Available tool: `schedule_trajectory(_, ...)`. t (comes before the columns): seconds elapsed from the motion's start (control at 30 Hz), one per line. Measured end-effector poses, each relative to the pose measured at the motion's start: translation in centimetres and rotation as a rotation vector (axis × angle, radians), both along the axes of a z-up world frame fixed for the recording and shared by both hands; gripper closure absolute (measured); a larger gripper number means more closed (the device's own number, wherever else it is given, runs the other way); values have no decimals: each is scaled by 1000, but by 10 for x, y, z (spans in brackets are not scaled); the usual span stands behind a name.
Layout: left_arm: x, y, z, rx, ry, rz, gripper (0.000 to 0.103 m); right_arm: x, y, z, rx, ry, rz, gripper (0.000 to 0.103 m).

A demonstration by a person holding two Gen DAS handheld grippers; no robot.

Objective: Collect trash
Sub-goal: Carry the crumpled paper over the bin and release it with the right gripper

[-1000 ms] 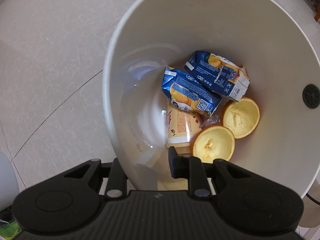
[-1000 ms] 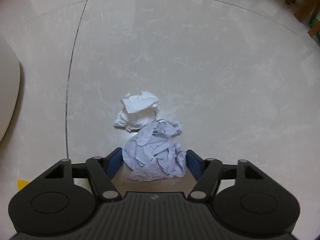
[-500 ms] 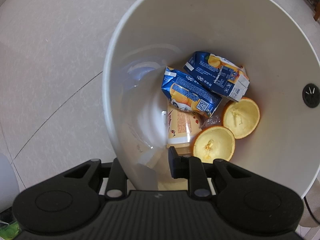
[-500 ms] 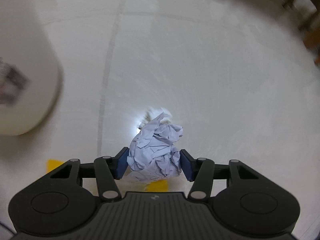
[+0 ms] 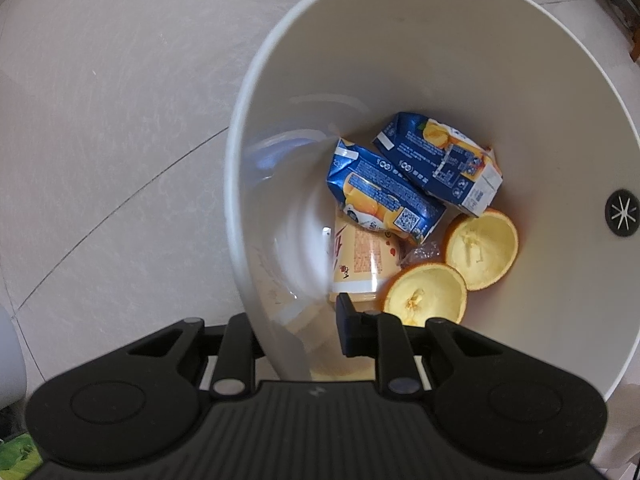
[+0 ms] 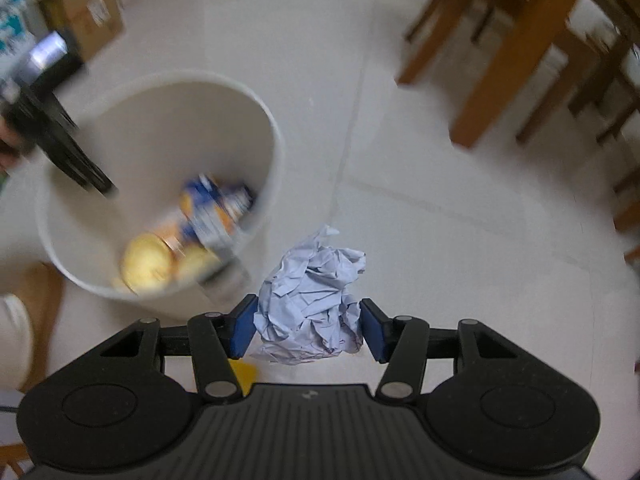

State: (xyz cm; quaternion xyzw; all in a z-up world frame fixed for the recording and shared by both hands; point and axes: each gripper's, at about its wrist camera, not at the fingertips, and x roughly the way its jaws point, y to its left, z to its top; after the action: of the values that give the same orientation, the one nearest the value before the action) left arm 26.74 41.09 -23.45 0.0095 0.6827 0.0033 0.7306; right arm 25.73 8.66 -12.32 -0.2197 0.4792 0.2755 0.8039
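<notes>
A white bin point(image 5: 400, 60) is seen from above in the left wrist view; its wall near the rim is held by the left gripper point(image 5: 298, 328), one finger outside and one finger inside, so the jaws are narrow and pressed on the wall; a pale tiled floor point(image 5: 100, 120) is seen to the left of the bin. Trash is seen at the bottom of the bin; a see-through plastic thing lies on the left, too blurred to be named; a cream drink carton point(image 5: 360, 260) lies next, partly covered by a blue juice carton point(image 5: 380, 196); a second blue juice carton point(image 5: 444, 160) lies just beside it to the right; two empty orange halves point(image 5: 456, 272) lie lowest and to the right, with the hollow sides up, touching each other.

In the right wrist view, the left gripper point(image 6: 60, 140) is seen blurred at the far left, on the bin's point(image 6: 264, 128) rim; the cartons and orange halves are seen blurred inside. To the right of the bin, a ball of crumpled pale blue paper point(image 6: 312, 304) is gripped between the blue pads point(image 6: 242, 328) of the right gripper point(image 6: 306, 330); it is held up in the air above the floor, just beside the bin, not inside it. Wooden chair legs point(image 6: 492, 60) are seen on the far right.
</notes>
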Motion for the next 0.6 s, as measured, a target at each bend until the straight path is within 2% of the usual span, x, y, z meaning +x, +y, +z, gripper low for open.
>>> schedule_trajectory(0.13, -1, 1, 1, -10, -2, 8, 83, -4, 40, 18, 68, -14, 65, 43)
schedule_trajectory(0.33, -1, 1, 2, -15, -5, 11, 83, -16, 90, 10, 97, 20, 160, 43)
schedule_trajectory(0.43, -1, 2, 2, -21, -5, 14, 83, -22, 102, 8, 99, 25, 189, 33)
schedule_trajectory(0.47, -1, 3, 3, -23, -6, 15, 83, -25, 104, 9, 94, 14, 195, 21)
schedule_trajectory(0.5, -1, 3, 3, -25, -6, 16, 83, -27, 104, 9, 94, -2, 202, 14)
schedule_trajectory(0.6, -2, 3, 3, -24, -7, 14, 83, -26, 97, 12, 113, -15, 200, 13)
